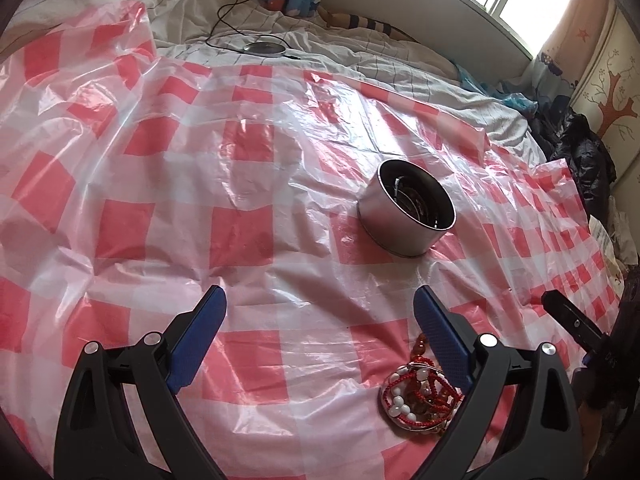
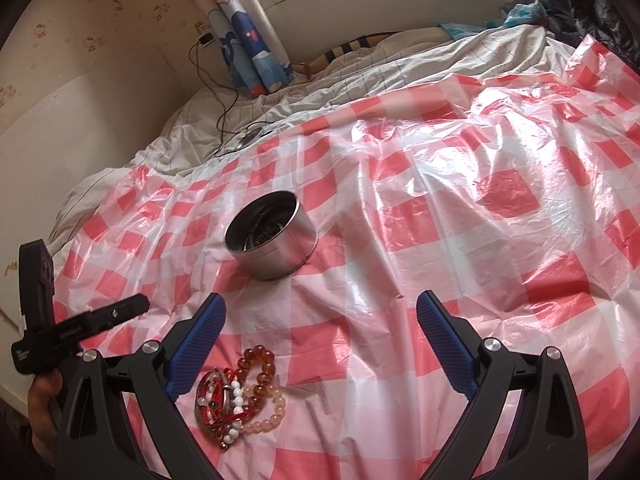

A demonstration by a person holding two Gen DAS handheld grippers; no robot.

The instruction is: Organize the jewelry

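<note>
A round metal tin [image 1: 408,210] stands open on the red-and-white checked plastic sheet [image 1: 240,160], with some dark jewelry inside; it also shows in the right wrist view [image 2: 272,236]. A pile of bead bracelets [image 1: 420,396], red, white and amber, lies on the sheet near me, partly behind my left gripper's right finger [image 1: 440,340]. In the right wrist view the pile [image 2: 240,396] lies beside the left finger [image 2: 196,344]. My left gripper [image 1: 320,300] is open and empty. My right gripper [image 2: 320,306] is open and empty, to the right of the pile.
The sheet [image 2: 440,200] covers a bed with a white quilt [image 1: 360,52]. A round metal lid [image 1: 264,49] and a black cable [image 1: 228,8] lie at the far side. Dark clothes [image 1: 576,140] are heaped at the right. The other gripper shows at each view's edge [image 2: 80,328].
</note>
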